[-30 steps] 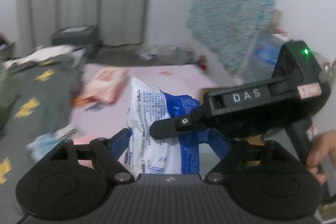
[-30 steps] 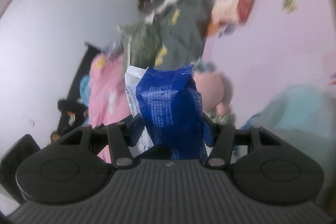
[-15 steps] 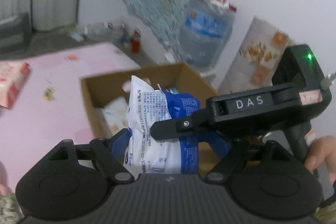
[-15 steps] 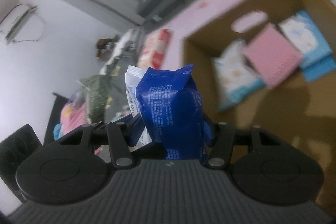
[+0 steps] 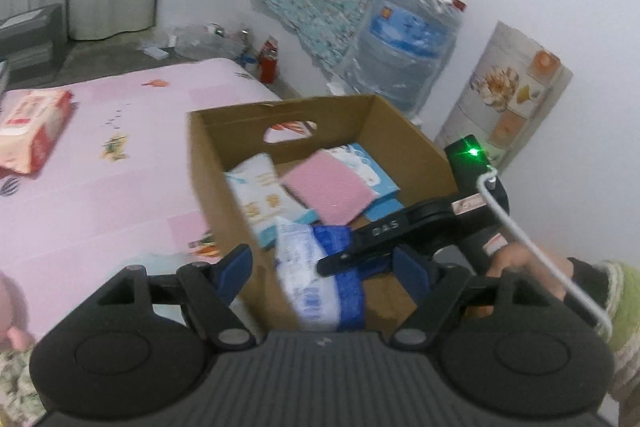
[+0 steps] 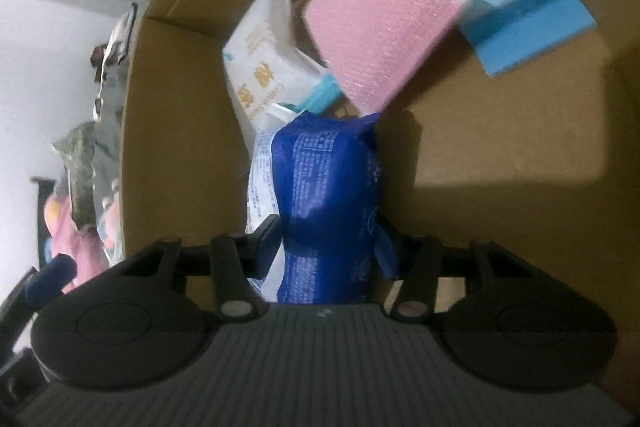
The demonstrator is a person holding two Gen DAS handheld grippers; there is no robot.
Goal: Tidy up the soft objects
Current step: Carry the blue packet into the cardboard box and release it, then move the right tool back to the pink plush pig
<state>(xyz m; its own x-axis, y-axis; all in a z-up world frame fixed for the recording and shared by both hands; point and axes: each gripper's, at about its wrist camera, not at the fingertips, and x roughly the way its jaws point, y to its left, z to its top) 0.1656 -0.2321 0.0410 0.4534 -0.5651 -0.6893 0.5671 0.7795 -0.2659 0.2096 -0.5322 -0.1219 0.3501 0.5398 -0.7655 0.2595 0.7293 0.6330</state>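
Blue packet point(image 6: 328, 203) clamped in right gripper point(image 6: 326, 247), angled down into cardboard box point(image 6: 500, 155).

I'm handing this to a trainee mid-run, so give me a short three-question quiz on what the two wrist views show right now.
1. Which gripper holds the blue-and-white pack? A) left B) right C) both
2. True or false: the cardboard box is empty.
3. What lies on the pink sheet outside the box?

Key:
1. B. The right gripper holds it, and its jaws have just closed further on the pack. The left gripper stands open.
2. False. A pink pad and other packs lie inside.
3. A red-and-white pack.
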